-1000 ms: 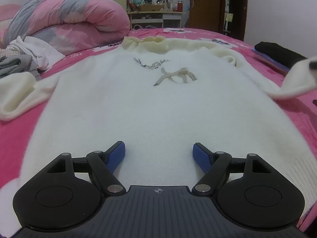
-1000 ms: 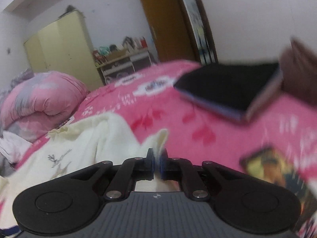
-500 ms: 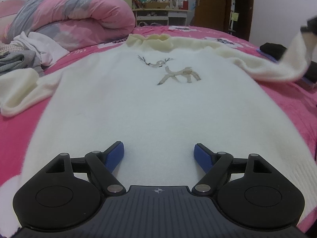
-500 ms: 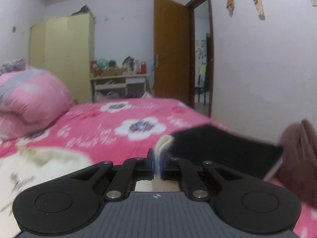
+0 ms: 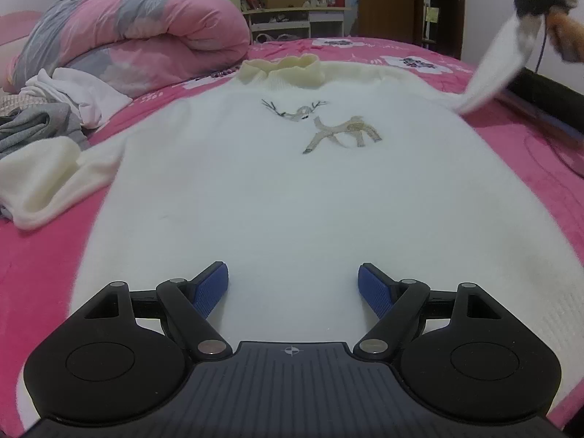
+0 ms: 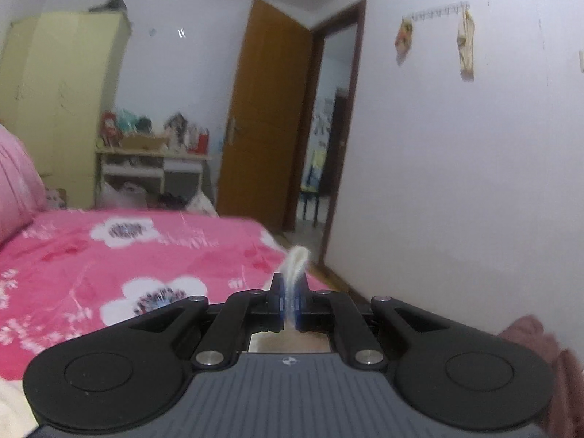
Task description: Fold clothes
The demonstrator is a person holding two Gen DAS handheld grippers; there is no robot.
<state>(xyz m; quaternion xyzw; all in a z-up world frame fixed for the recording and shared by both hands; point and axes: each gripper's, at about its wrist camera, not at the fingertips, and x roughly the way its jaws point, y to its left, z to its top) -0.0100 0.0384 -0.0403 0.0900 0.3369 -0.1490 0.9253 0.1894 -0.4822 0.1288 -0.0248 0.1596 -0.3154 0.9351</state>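
Left gripper [image 5: 293, 286] stands wide open, empty, sweater [image 5: 292, 189] flat on the bed [image 5: 51, 255] beneath its fingers. Right gripper [image 6: 291, 304] is clamped on the sweater's sleeve [image 6: 296, 261], raised.

— Any writing you can read from where I'm holding these?

— None. My left gripper's body [image 5: 291, 351] carries only a small crosshair mark, no letters. The white sweater [image 5: 292, 189] has an embroidered deer, a picture and not text.

— And the far shelf [image 5: 295, 12]?

— Its bottles and boxes are too small and blurred for me to read. The same goes for the papers by the doorway [image 6: 319, 138] on the right.
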